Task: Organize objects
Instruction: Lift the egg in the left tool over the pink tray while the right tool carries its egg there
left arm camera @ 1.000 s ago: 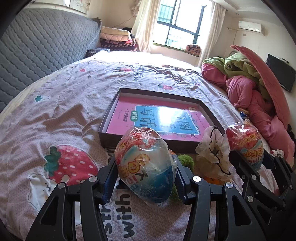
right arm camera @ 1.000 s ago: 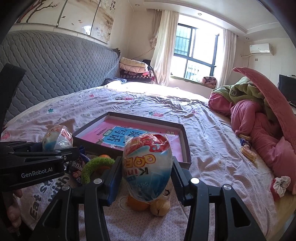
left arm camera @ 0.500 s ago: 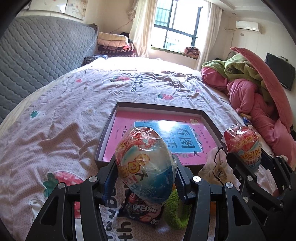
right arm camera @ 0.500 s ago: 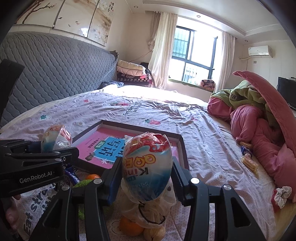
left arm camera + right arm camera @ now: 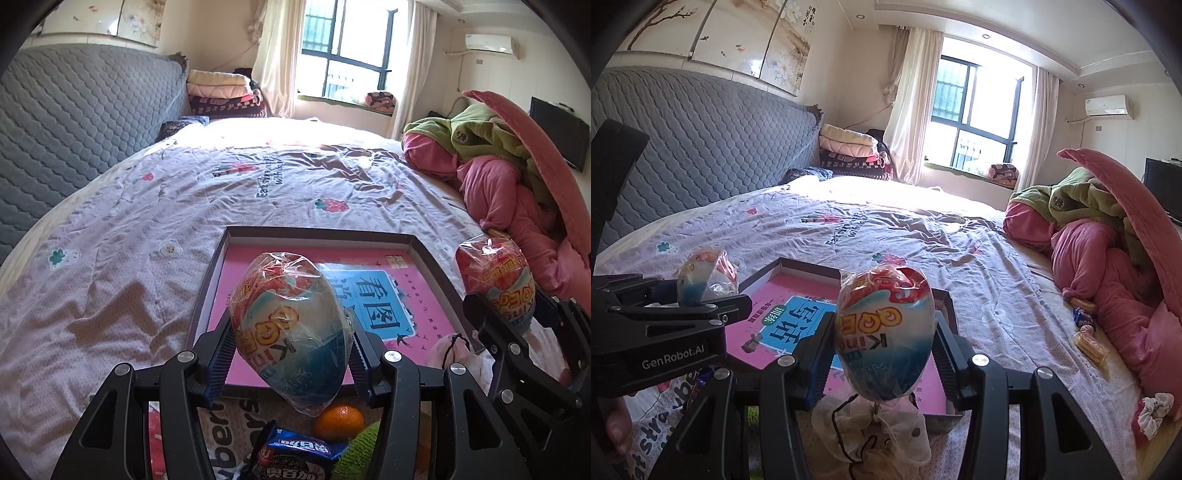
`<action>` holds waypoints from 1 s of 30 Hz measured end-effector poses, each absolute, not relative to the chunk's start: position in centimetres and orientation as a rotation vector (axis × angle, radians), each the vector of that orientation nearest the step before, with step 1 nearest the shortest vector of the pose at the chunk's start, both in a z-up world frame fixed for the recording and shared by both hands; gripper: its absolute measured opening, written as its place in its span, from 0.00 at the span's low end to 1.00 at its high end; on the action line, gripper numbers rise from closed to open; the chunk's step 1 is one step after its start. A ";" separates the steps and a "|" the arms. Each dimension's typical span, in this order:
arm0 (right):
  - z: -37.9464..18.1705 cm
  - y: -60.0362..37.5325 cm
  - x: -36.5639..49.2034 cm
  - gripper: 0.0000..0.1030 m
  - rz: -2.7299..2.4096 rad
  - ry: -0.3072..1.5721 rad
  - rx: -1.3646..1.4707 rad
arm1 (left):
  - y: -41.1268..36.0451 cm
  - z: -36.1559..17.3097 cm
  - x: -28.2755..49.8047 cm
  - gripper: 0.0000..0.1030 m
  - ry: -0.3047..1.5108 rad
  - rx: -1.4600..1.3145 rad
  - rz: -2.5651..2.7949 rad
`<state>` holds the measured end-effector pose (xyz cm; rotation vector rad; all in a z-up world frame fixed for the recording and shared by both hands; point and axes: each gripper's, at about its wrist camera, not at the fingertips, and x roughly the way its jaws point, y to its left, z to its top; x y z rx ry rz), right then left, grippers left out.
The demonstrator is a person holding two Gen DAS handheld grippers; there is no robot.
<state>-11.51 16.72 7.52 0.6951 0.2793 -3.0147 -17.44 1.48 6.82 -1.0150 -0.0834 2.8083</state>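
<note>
My left gripper [image 5: 291, 345] is shut on an egg-shaped toy [image 5: 288, 325] in clear wrap, red on top and blue below. It hangs over the near edge of a shallow dark box [image 5: 317, 233] with a pink book lying flat inside. To its right, my right gripper [image 5: 513, 308] grips a second wrapped egg [image 5: 493, 275]. In the right wrist view, that right gripper [image 5: 884, 349] is shut on its egg [image 5: 884, 328] above the box [image 5: 809, 266], and the left gripper [image 5: 698, 295] with its egg [image 5: 701, 278] stands at the left.
On the bedsheet below lie an orange [image 5: 339, 422], a dark snack packet [image 5: 295, 454], a green fuzzy item [image 5: 360, 448] and a white mesh bag [image 5: 871, 430]. Pink and green bedding [image 5: 1108, 258] is piled at the right, with small snacks [image 5: 1087, 341] beside it. A grey headboard [image 5: 74, 110] stands left.
Both grippers have moved forward over the bed with their eggs. The box has come closer and lower in both views, and the loose items have slid under the fingers.
</note>
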 end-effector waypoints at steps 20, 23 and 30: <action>5.5 18.5 -17.7 0.48 -3.005 0.273 0.856 | 0.8 4.8 -23.0 0.55 -0.088 -1.115 2.782; 4.7 19.1 -18.4 0.48 -2.995 0.243 0.906 | 1.0 4.2 -23.6 0.55 -0.072 -1.141 2.772; 3.3 19.3 -19.2 0.48 -2.957 0.221 1.000 | 1.1 2.3 -24.5 0.55 -0.064 -1.231 2.723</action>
